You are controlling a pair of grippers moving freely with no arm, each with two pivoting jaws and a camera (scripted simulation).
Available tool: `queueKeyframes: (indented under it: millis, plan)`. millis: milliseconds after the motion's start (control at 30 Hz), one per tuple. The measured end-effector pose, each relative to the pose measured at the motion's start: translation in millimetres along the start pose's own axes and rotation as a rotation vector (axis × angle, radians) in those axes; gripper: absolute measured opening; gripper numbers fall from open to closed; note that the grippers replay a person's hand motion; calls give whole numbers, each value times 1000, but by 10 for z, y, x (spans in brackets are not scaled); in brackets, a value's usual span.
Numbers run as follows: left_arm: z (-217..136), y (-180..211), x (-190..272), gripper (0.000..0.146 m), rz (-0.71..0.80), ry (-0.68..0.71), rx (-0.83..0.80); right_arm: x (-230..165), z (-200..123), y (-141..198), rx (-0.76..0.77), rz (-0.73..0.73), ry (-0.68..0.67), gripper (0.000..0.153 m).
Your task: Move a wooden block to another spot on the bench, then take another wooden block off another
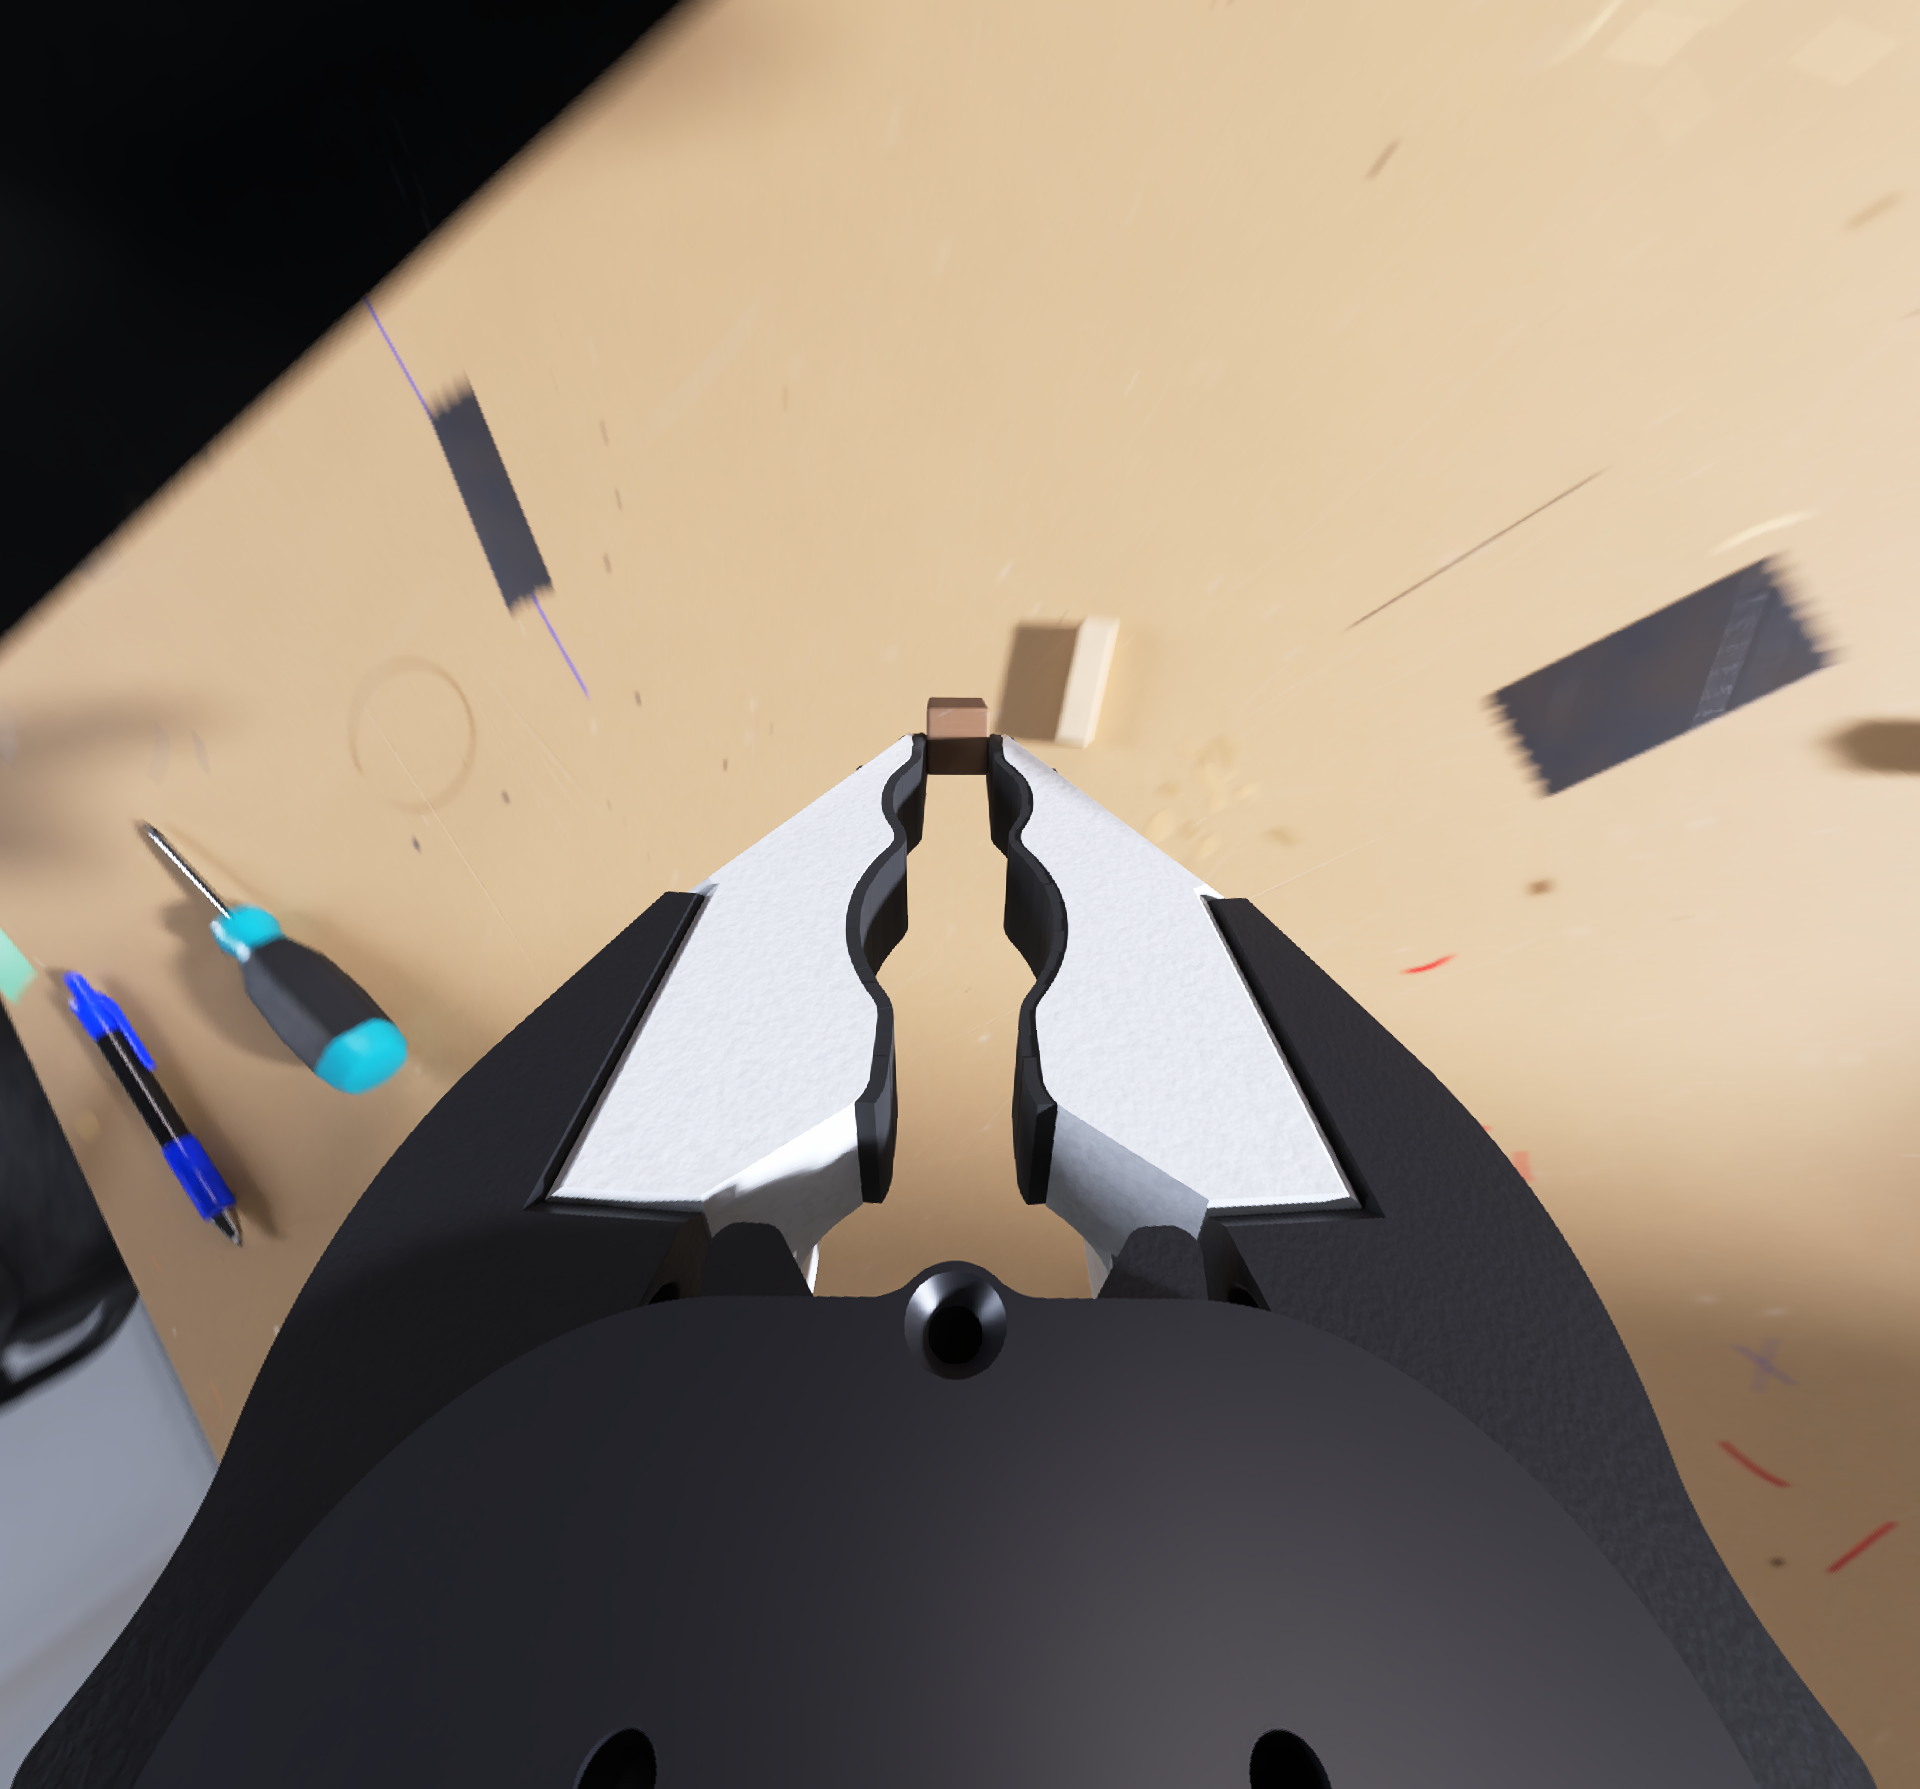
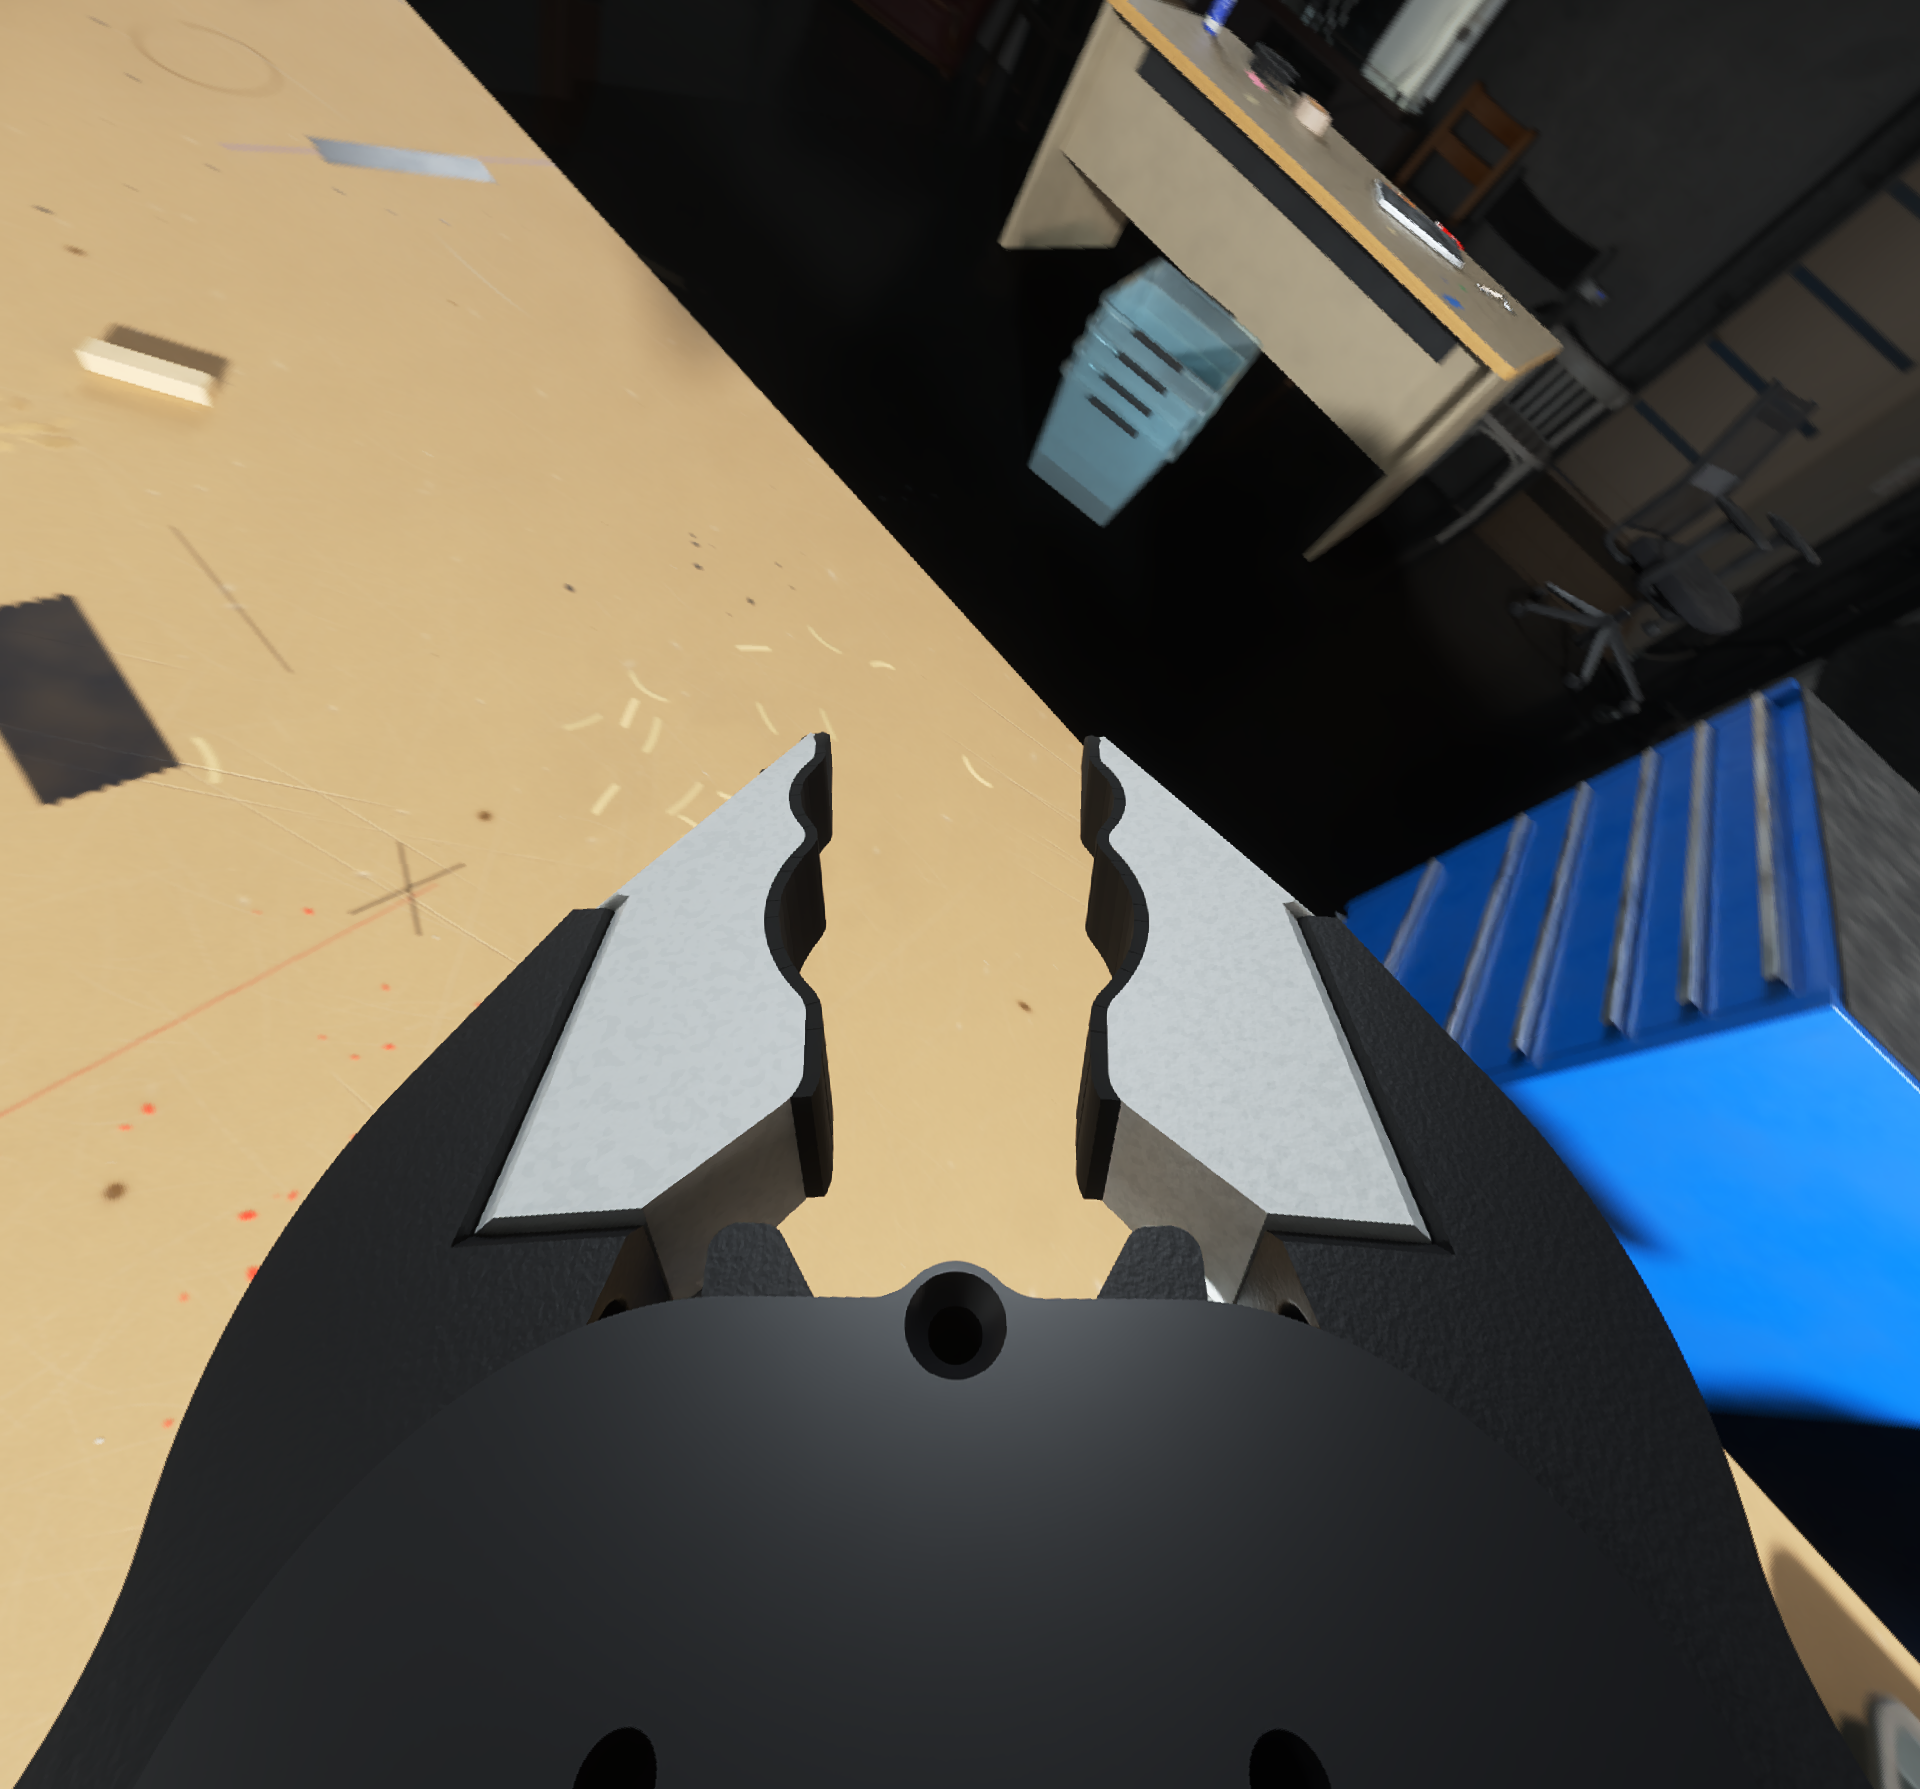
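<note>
Left gripper (image 1: 956,752) jaws clenched on a small brown wooden block (image 1: 956,733), pinched right at the fingertips, only the tips biting it. The block looks lifted clear of the bench (image 1: 935,285), though height can't be confirmed from this angle; the bench surface is motion-blurred. Just beyond and right of the held block a pale wooden block (image 1: 1081,681) lies on the bench; whether it sits on top of anything can't be told. Dark tape patches: one up-left (image 1: 490,492), one far right (image 1: 1662,674). Far left: screwdriver with teal-black handle (image 1: 301,991) and blue pen (image 1: 156,1105), well apart from the jaws. Right gripper (image 2: 956,752) jaws released, nothing between them, hanging over the bench edge near a blue bin (image 2: 1662,1064); the pale block shows far up-left in the right wrist view (image 2: 151,368). Judgement: carry step of the first move, block in transit to a new spot. To do it well: tip-only grip is shallow, so travel slowly and level, avoid twisting; pick bare bench clear of the pale block and the tape; lower until the block's base seats flat, then release and back straight out so the fingers don't drag it.
</note>
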State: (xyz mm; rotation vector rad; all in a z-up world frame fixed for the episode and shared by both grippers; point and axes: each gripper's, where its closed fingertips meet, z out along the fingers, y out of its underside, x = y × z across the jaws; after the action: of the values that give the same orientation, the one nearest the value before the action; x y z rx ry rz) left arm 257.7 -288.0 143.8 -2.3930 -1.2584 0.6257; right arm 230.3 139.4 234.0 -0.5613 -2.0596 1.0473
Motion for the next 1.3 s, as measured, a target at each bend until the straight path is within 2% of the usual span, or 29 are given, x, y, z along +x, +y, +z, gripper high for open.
queueKeyframes:
  millis: [100,200,267,333,467,633,800,1100,1300]
  plan:
    - [-615,-448,484,11,78,59,254,-218,48,-114,33,-19,-75,48]
    - [-1034,-869,1235,11,238,214,478,-646,79,-274,98,-21,-268,49]
    - [-1160,-1058,1647,11,285,309,517,-933,65,-347,132,-45,-405,55]
    - [-1159,-1168,1904,11,316,337,515,-1124,39,-369,145,-75,-496,58]
    - [-831,-1094,2187,11,358,390,424,-1266,-8,-306,131,-90,-589,60]
    - [-162,-893,2210,11,384,349,183,-1263,50,-48,17,-107,-613,59]
    - [272,-717,2413,11,413,426,15,-1279,105,201,-101,-155,-621,59]
    - [632,-380,2598,11,500,451,-202,-1436,261,494,-244,-196,-670,59]
    - [777,-312,2745,11,522,510,-230,-1538,276,577,-285,-219,-706,59]
